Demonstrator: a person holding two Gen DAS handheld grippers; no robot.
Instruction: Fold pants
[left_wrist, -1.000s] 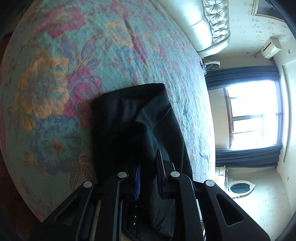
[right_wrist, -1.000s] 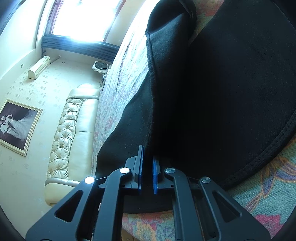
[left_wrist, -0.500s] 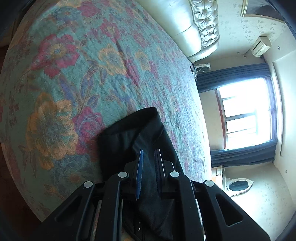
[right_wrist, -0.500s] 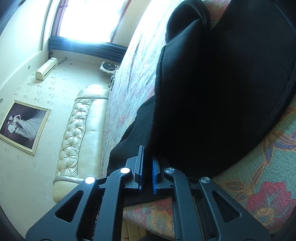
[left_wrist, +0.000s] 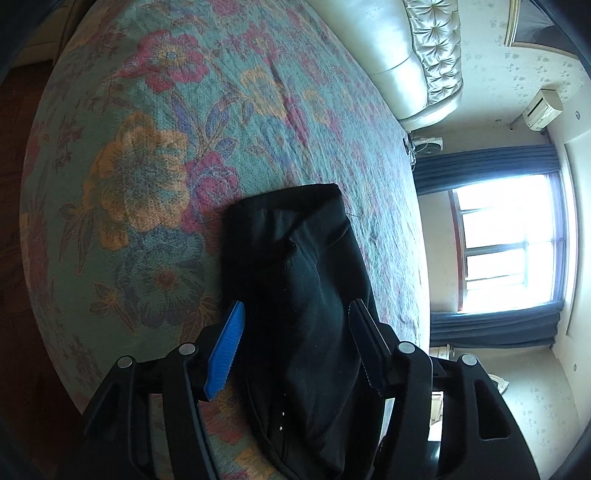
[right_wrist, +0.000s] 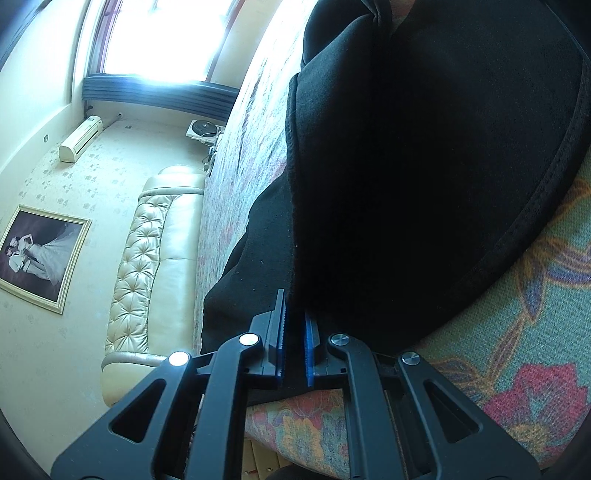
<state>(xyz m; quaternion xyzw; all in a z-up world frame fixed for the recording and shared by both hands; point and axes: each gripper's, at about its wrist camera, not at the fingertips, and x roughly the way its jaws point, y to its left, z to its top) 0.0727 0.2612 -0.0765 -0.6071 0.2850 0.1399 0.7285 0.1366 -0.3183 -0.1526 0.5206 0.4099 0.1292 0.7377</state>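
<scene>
Black pants (left_wrist: 295, 266) lie on the floral bedspread (left_wrist: 147, 155), folded over into a long strip whose end points away from me. My left gripper (left_wrist: 295, 314) hovers just above the near part of the cloth. Its jaws are opening, and the blue pad (left_wrist: 227, 350) and the dark pad stand apart on either side without pressing the fabric. In the right wrist view the pants (right_wrist: 424, 166) fill the upper right. There my right gripper (right_wrist: 294, 325) is shut on the pants, pinching an edge of the fabric between its pads.
A cream tufted headboard (left_wrist: 417, 51) borders the bed at the far side. A bright window with dark curtains (left_wrist: 509, 243) is on the right wall. The bedspread (right_wrist: 517, 332) continues past the pants. The bed's edge drops to dark floor (left_wrist: 14, 147) on the left.
My left gripper's jaws have spread wide and let go of the pants, which now lie flatter on the bed. The right gripper still pinches the fabric edge.
</scene>
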